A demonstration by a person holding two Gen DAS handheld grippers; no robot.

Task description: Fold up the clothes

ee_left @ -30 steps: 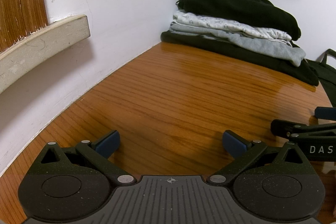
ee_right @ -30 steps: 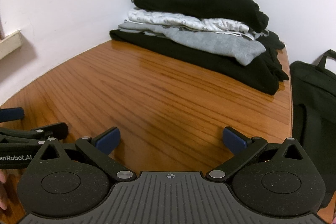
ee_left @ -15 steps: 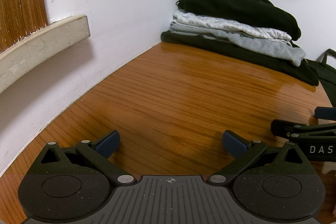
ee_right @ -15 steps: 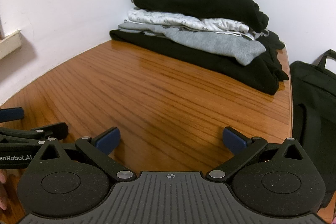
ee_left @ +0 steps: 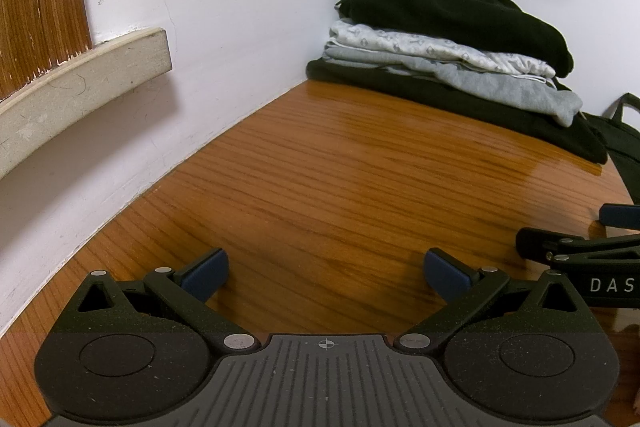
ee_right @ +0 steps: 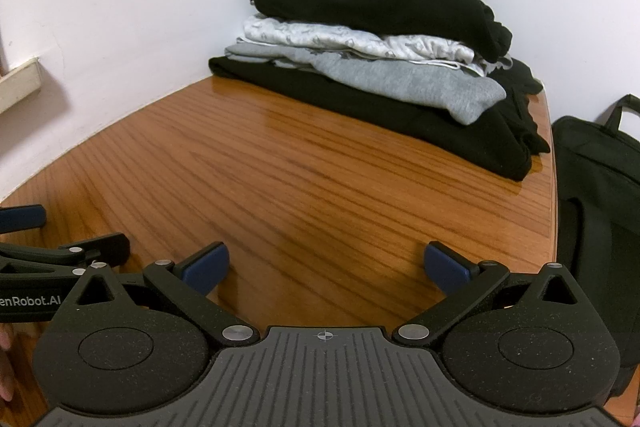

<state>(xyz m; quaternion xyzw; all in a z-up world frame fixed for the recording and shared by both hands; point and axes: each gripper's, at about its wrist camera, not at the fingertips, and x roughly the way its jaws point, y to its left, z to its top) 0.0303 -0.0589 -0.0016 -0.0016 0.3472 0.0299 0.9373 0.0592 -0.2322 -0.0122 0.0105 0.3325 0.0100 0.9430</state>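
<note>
Left claw (ee_left: 326, 273) and right claw (ee_right: 326, 267) are hovering side by side low over the wooden bench (ee_right: 320, 187), both spread wide, gripping nothing. Folded clothes stack (ee_right: 372, 43) is sitting in the far corner, well apart.

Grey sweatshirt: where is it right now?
In both views the grey sweatshirt sits in the stack at the table's far corner, under the patterned white top and on the bottom black garment.

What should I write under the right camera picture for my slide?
Open right hand-held gripper above wooden table, facing stacked clothes.
</note>
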